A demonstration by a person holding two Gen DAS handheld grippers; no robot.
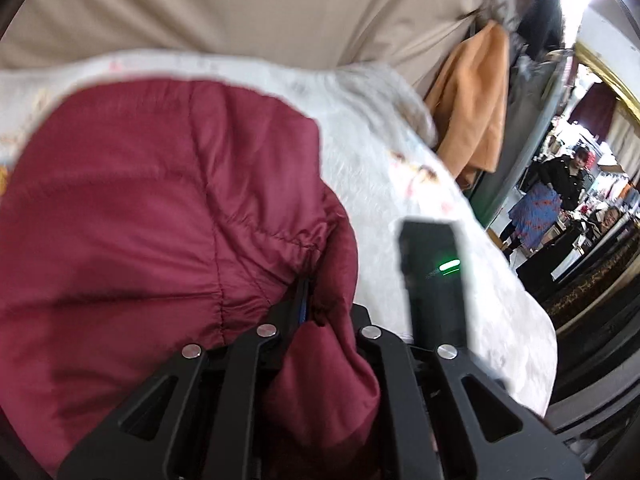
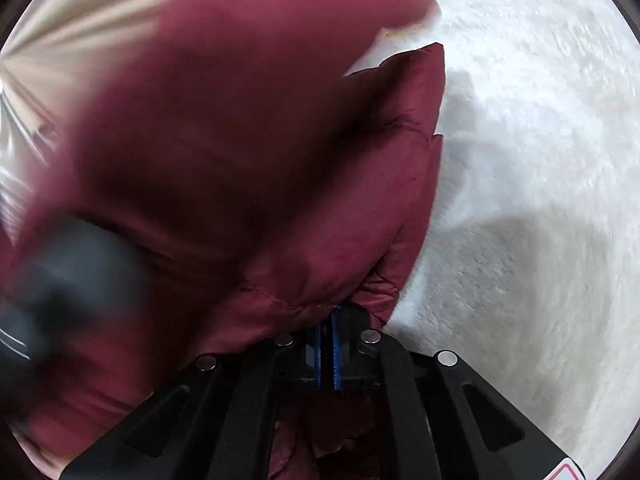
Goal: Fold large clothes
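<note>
On the white bed point(image 1: 400, 184), each gripper point(image 1: 306, 300) point(image 2: 330, 320) pinches the red jacket point(image 1: 160, 200); pull edges even.

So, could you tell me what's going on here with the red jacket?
A person is folding a dark red padded jacket on a white fleecy blanket, using a handheld gripper in each hand. The left gripper is shut on a pinch of the jacket's fabric, and the right gripper is shut on another edge of it. Part of the jacket is lifted off the blanket, so the fold isn't finished.
</note>
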